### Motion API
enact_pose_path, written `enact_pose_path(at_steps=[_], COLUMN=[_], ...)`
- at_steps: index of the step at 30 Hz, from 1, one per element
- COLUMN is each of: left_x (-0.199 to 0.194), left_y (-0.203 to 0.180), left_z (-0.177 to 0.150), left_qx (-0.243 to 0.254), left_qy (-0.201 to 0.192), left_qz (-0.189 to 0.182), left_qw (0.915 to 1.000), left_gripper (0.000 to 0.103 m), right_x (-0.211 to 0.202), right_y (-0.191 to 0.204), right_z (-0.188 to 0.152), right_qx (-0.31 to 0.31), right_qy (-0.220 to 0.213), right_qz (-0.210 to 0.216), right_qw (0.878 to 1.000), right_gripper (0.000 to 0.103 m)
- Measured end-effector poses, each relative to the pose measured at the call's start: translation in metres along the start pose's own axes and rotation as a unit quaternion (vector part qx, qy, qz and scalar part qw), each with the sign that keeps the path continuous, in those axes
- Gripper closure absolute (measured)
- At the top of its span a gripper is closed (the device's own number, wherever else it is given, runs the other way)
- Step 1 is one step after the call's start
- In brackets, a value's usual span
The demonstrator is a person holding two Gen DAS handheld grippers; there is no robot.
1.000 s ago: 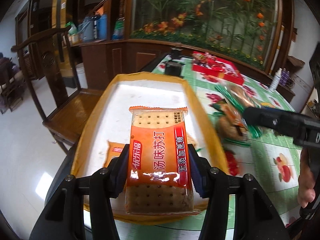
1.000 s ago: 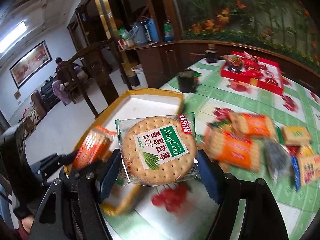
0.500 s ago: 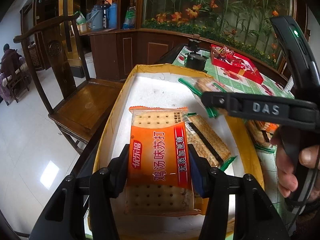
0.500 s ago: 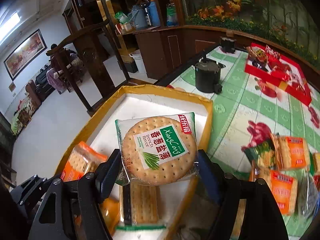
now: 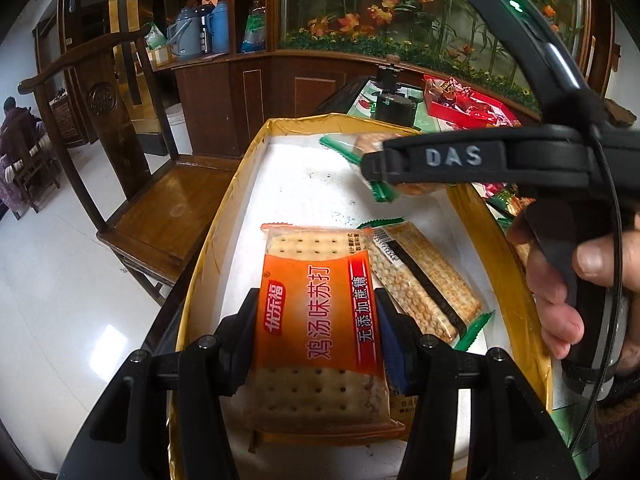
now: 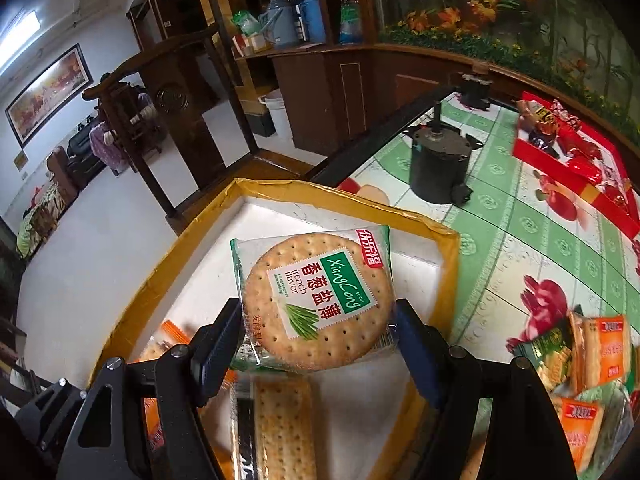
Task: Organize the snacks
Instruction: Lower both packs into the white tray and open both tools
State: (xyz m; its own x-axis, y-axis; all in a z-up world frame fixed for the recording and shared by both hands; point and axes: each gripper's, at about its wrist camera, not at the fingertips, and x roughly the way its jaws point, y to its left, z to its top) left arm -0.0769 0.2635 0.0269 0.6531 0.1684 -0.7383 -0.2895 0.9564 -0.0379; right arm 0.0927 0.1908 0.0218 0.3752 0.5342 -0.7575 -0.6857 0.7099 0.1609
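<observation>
- A pale, glossy tiled floor (image 5: pixel 60 280) spreads to the left, catching a bright patch of light.
- A dark wooden chair (image 5: pixel 132 184) with a carved round medallion in its back stands just beside the table.
- Behind it, a dark wood cabinet (image 5: pixel 256 92) runs along the wall; thermos flasks (image 5: pixel 200 28) stand on its counter.
- A large glass panel painted with orange flowers and bamboo (image 5: pixel 400 12) rises above the cabinet.
- The white wall (image 6: pixel 52 52) carries a framed landscape painting (image 6: pixel 48 88), with a strip light (image 6: pixel 20 36) glowing near the ceiling.
- A green checked tablecloth (image 6: pixel 520 216) with fruit prints covers the table.
- A seated person (image 5: pixel 16 128) shows far left.
</observation>
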Motion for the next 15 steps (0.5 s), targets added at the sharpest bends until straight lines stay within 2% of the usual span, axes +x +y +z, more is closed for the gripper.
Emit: enact_pose_path(at_steps=[6, 8, 9, 15], left_x=[0.004, 0.003, 0.001, -0.010], left_y=[-0.003, -0.003, -0.004, -0.012], left_z=[0.006, 0.006, 0.005, 0.003], left_qx=[0.006, 0.003, 0.001, 0.004], left_qy=[0.001, -0.002, -0.005, -0.014], left_qz=[0.004, 0.001, 0.001, 0.005], left_qw=[1.0000, 1.0000, 1.0000, 0.9999], left_gripper=[0.047, 0.034, 0.032, 0.031], right_x=[0.003, 0.000, -0.002, -0.032], right_y=[0.003, 0.002, 0.001, -0.005], right_z=[0.003, 0.001, -0.001, -0.009], right_qx=[-0.005, -0.001, -0.001, 0.006], right_qy=[0.008, 0.007, 0.007, -0.021], right_qz=[-0.005, 0.003, 0.008, 0.022], right_qw=[1.000, 1.000, 1.000, 1.000], right_gripper=[0.022, 0.022, 0.022, 0.022])
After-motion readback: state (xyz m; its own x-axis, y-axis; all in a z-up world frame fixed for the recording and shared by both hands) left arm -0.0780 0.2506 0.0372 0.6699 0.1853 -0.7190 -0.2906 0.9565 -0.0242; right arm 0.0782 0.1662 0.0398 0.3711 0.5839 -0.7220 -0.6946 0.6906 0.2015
